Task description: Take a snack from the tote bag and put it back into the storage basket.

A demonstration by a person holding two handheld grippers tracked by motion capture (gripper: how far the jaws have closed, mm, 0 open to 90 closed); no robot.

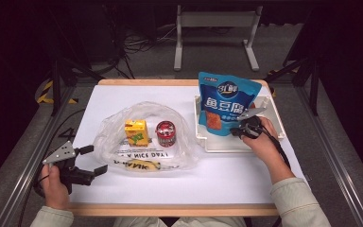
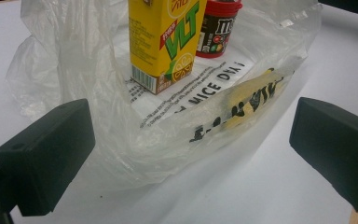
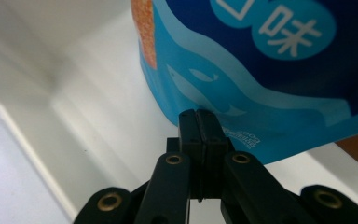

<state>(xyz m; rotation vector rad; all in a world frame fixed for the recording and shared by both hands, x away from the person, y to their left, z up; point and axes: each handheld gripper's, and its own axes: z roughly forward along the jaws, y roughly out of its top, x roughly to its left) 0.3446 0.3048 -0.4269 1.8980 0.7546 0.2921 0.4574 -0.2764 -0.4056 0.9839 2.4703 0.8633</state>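
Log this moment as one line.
right gripper: shut on blue pouch edge, in white tray | left gripper: open beside plastic bag

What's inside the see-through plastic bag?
Inside the plastic bag stand a yellow drink carton and a little red-lidded candy tub. Black writing and a yellow patch are printed on the bag near its front edge. The crinkled plastic hides whether anything lies behind them.

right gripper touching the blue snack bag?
Touching. In the right gripper view the right gripper has its jaws shut on the bottom edge of the blue snack bag, no gap between them, above the white tray.
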